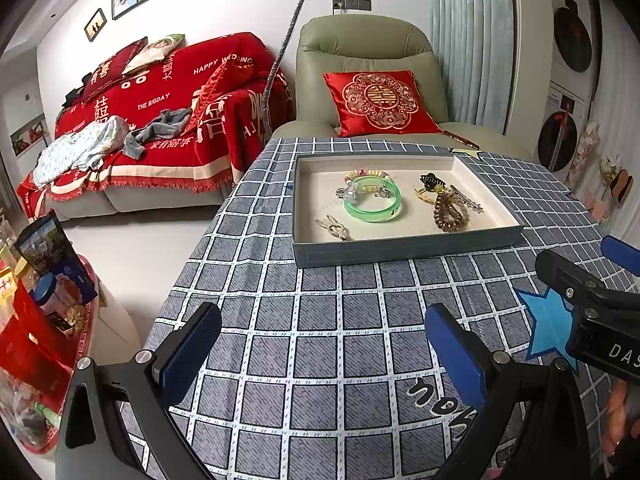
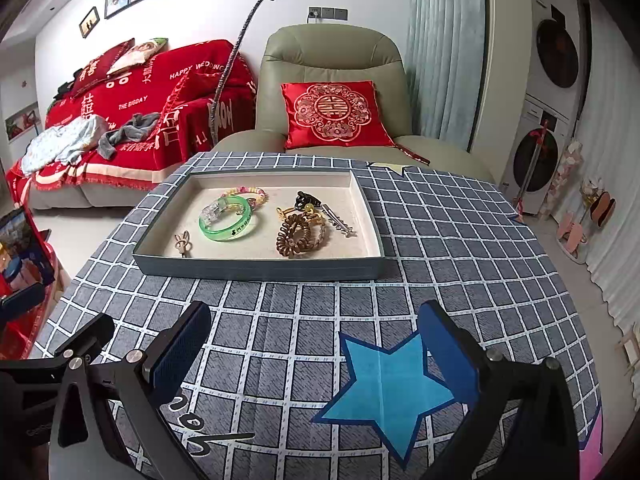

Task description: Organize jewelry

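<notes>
A grey-blue tray [image 1: 400, 250] [image 2: 256, 270] with a cream lining sits on the checked tablecloth. In it lie a green bangle [image 1: 373, 203] [image 2: 227, 220], a beaded bracelet [image 1: 366, 175] [image 2: 250, 192], a clear clip [image 1: 352, 194], a rabbit-shaped pin [image 1: 334, 229] [image 2: 183, 242], a brown coil hair tie [image 1: 451, 210] [image 2: 294, 236], a black claw clip [image 1: 431, 180] [image 2: 306, 200] and a metal hairpin [image 1: 466, 198] [image 2: 338, 218]. My left gripper [image 1: 324, 356] and right gripper [image 2: 314, 354] are both open and empty, above the cloth in front of the tray.
The right gripper's body [image 1: 592, 308] shows at the right of the left wrist view. A blue star [image 2: 384, 392] is printed on the cloth. Behind the table stand a green armchair [image 2: 332, 72] with a red cushion and a red-covered sofa [image 1: 160, 120]. A red stand [image 1: 36, 340] is at left.
</notes>
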`<state>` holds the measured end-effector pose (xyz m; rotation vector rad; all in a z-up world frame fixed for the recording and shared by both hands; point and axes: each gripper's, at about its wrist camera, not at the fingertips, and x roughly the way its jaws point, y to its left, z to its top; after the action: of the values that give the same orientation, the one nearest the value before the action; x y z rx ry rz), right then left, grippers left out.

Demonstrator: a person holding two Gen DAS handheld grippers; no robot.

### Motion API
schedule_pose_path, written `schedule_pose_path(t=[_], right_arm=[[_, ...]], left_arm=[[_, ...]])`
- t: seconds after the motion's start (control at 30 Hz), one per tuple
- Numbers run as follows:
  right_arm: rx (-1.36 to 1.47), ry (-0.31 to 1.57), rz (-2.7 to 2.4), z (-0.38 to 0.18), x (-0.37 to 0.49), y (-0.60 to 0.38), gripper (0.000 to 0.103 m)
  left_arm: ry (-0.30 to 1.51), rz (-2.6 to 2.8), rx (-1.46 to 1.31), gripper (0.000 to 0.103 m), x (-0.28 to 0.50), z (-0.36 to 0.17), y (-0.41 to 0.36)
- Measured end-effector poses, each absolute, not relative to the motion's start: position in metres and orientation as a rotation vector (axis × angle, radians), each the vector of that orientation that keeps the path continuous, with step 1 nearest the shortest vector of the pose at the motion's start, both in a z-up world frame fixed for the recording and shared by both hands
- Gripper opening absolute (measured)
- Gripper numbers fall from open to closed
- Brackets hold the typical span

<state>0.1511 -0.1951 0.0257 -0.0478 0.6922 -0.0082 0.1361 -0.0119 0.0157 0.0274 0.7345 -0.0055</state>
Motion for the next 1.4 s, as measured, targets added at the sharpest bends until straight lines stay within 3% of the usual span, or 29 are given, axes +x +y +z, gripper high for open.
schedule_pose_path(t=[1.4], right_arm=[[-0.051, 0.688, -0.001, 0.0295, 0.1491, -0.1914, 0.103]], left_arm=[[0.728, -0.008, 0.026, 0.103, 0.1348, 0.0177, -0.0098]])
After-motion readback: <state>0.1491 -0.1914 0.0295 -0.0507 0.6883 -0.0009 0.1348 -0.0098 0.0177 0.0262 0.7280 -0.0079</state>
